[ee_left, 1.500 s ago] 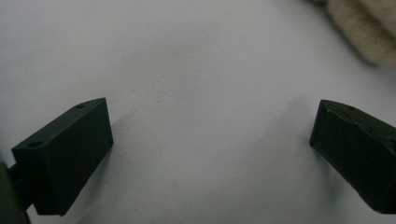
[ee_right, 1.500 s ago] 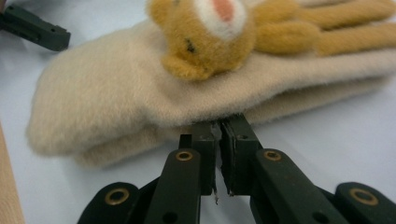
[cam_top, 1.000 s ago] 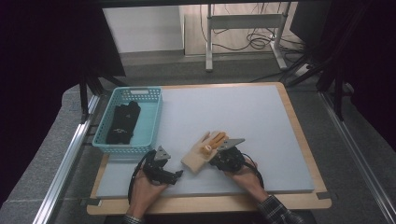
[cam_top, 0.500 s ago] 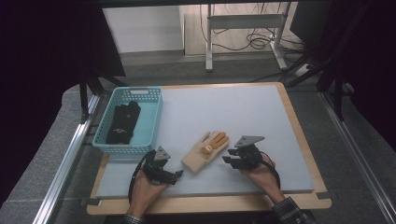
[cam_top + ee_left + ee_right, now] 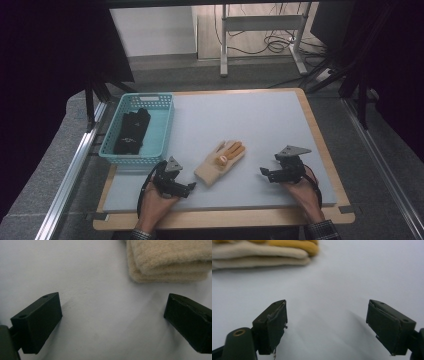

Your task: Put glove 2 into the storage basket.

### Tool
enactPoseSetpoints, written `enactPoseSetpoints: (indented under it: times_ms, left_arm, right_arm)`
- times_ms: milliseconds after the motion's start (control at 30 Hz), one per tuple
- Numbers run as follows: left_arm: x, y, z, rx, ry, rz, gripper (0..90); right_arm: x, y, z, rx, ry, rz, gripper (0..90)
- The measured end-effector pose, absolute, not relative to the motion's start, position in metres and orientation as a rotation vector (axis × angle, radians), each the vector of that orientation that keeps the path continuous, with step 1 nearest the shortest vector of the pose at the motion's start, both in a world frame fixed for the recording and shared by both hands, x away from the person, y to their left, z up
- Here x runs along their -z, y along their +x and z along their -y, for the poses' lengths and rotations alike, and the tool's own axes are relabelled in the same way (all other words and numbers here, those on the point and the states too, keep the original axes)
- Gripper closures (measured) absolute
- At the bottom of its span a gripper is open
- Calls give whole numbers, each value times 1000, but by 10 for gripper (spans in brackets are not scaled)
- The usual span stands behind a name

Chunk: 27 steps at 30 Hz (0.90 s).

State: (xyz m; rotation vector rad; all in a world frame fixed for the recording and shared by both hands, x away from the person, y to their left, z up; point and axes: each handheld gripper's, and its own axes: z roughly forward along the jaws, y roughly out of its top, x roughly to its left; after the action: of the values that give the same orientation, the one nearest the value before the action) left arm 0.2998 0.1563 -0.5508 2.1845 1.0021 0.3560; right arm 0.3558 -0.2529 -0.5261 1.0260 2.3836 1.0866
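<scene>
Cream glove (image 5: 220,163) lies between both gaping claws, untouched.

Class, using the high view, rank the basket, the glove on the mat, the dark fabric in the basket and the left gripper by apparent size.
1. Basket
2. Dark fabric
3. Glove and left gripper: they look alike, so unranked.

A lab or test cell is indicated, not a home. The bench (image 5: 260,115) is topped with a plain grey mat on a wooden board and flanked by aluminium extrusion rails (image 5: 70,175). Black curtains (image 5: 55,45) are hung around the station. Loose cables (image 5: 270,42) are seen on the floor behind, beside a metal desk frame (image 5: 260,25).
</scene>
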Motion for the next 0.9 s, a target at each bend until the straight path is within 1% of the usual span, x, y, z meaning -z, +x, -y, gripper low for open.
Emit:
enactPoseSetpoints:
  times_ms: [133, 267, 500, 667, 767, 900]
  left_arm:
    - [551, 300, -156, -355, 2184, -1002, 19]
    - [551, 300, -156, -354, 2183, -1003, 18]
    - [551, 300, -156, -354, 2176, -1007, 21]
    - [549, 295, -155, -363, 2168, -1023, 46]
    - [545, 293, -155, -325, 2167, -1016, 43]
    - [534, 292, -152, -271, 2110, -1002, 21]
  right_arm:
    - [529, 357, 260, -1065, 1068, -2370, 142]
    - [532, 356, 255, -983, 1028, -2394, 117]
    - [532, 355, 255, -987, 1028, -2389, 116]
    - [532, 355, 255, -988, 1028, -2386, 117]
    - [532, 355, 255, -986, 1030, -2383, 117]
    - [532, 355, 255, -985, 1032, -2380, 117]
